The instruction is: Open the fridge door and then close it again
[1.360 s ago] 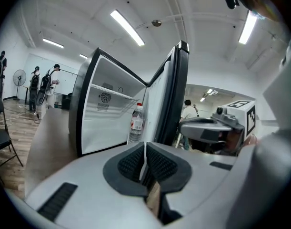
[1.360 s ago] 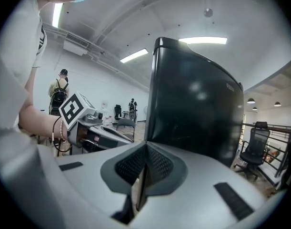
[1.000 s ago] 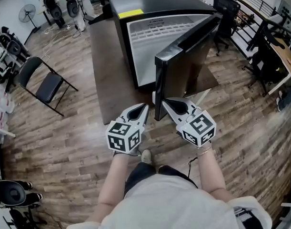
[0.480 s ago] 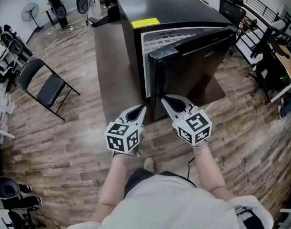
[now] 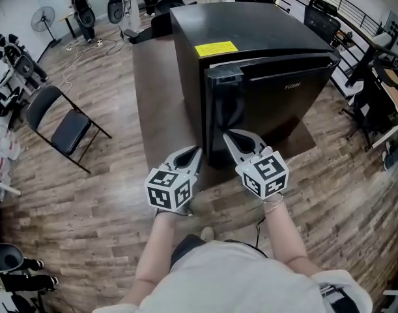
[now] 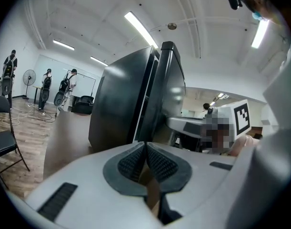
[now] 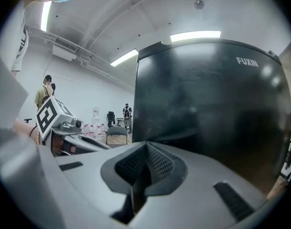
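A black fridge [image 5: 251,31] stands on a brown mat, with a yellow sticker [image 5: 216,48] on its top. Its door [image 5: 283,103] is swung almost shut; a thin pale gap [image 6: 141,109] still shows along the door's edge. My right gripper [image 5: 227,135] is shut and empty, its tip at the glossy door face [image 7: 207,109] near the door's free edge. My left gripper [image 5: 197,149] is also shut on nothing and hangs just left of that edge, pointing at the fridge's corner [image 6: 157,94]. I cannot tell whether either tip touches the door.
A black folding chair [image 5: 65,119] stands to the left on the wooden floor, with a fan [image 5: 39,18] and gear further back. Office chairs [image 5: 319,15] and a desk [image 5: 387,77] crowd the right side. The brown mat [image 5: 156,103] runs along the fridge's left.
The fridge door has swung from half open, with the white inside showing, to almost shut. Both shut grippers have moved forward along with its free edge.
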The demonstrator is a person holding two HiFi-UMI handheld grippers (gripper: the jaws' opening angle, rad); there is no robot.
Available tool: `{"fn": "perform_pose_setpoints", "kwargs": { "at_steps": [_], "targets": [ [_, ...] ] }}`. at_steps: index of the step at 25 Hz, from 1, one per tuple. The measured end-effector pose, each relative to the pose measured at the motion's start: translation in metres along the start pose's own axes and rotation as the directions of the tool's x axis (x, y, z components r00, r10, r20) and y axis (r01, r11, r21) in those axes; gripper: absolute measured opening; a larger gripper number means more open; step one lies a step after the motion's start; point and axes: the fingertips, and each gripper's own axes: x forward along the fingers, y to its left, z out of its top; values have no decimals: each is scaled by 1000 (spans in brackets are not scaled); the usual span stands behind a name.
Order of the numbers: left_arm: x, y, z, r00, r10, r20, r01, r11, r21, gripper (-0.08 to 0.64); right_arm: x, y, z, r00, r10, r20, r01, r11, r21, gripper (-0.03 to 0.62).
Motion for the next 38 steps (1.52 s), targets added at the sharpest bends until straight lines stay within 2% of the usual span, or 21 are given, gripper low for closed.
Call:
{"fn": "perform_pose_setpoints", "kwargs": {
  "at_steps": [4,10,17,23,29,38],
  "targets": [
    [11,7,6,1000,-8,-12,8,1000,4,15,11,-14,3,1000,-17,-1,17,1000,0,0],
    [15,20,10,1000,-15,-10,15,1000,6,15,19,-7,1,1000,-1,10,1,1000,-2,-2],
    [11,9,12,1000,-30,-2,30,999,20,15,13,-9,3,998,-69,9,69,997,23,-2],
    [-4,-20,21,999,-40,20,38,996,84,15,-18,-1,11,995,-88,45,85,995,56,-1],
    [-11,-55,20,998,-43,52,39,997,73,15,-65,10,9,996,-90,21,89,995,44,-2],
    [-29,-119,-5,998,-50,32,48,997,62,15,-134,26,0,997,-76,18,75,995,64,-2]
  ]
}}
